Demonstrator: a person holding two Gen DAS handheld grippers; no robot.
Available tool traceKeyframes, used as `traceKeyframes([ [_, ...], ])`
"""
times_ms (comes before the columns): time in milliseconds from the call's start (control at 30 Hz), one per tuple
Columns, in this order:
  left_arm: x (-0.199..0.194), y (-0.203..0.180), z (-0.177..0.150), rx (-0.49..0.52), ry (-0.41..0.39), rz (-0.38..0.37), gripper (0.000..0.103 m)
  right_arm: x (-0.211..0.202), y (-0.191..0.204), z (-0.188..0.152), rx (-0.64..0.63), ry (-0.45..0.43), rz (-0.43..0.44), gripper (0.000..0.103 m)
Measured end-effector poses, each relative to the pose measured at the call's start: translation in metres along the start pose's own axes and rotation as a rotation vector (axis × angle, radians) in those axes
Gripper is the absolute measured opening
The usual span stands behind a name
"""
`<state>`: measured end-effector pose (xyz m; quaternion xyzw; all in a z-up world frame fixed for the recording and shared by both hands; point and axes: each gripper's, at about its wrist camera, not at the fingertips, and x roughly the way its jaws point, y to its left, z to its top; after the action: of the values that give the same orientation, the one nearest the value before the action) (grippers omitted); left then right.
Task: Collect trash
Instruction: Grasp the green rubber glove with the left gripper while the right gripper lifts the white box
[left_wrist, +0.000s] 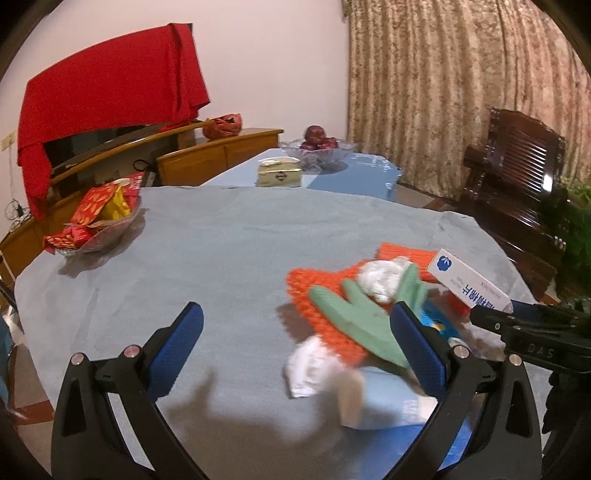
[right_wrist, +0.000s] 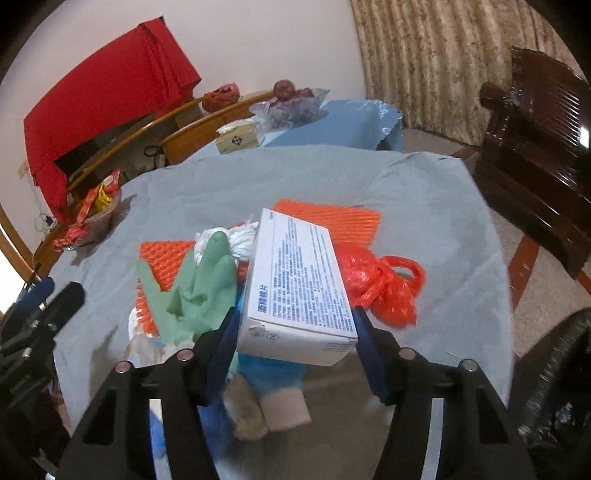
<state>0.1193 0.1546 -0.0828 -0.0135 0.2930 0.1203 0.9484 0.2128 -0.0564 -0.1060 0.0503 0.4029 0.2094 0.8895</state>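
Observation:
A pile of trash lies on the grey tablecloth: orange netting, a green rubber glove, crumpled white tissue and a white scrap. My right gripper is shut on a white box with blue print and holds it above the pile; the box also shows in the left wrist view. A red plastic bag lies to its right. My left gripper is open and empty, just left of the pile.
A glass bowl of red snack packets stands at the table's left. A tissue pack and a fruit bowl sit on the far blue table. A dark wooden chair stands right. A black bag is at lower right.

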Motion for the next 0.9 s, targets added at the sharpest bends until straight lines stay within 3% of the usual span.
traceKeyframes([
  [100,-0.004,-0.019,-0.004,0.021,0.008,-0.043,0.094,-0.017,-0.010,-0.005,0.017,-0.009,-0.003,0.060],
  [200,-0.005,-0.035,-0.008,0.038,0.029,-0.083,0.082,-0.033,-0.020,-0.011,0.017,-0.022,-0.026,0.060],
  [533,0.006,-0.081,-0.025,0.113,0.074,-0.141,0.080,-0.059,-0.047,-0.028,0.051,-0.031,-0.051,0.060],
  [667,0.019,-0.086,-0.028,0.129,0.116,-0.142,0.053,-0.062,-0.051,-0.032,0.056,-0.030,-0.051,0.060],
  [733,0.023,-0.085,-0.029,0.123,0.134,-0.167,0.030,-0.065,-0.053,-0.034,0.059,-0.033,-0.052,0.060],
  [900,0.019,-0.085,-0.031,0.143,0.107,-0.160,0.020,-0.071,-0.053,-0.038,0.047,-0.043,-0.046,0.060],
])
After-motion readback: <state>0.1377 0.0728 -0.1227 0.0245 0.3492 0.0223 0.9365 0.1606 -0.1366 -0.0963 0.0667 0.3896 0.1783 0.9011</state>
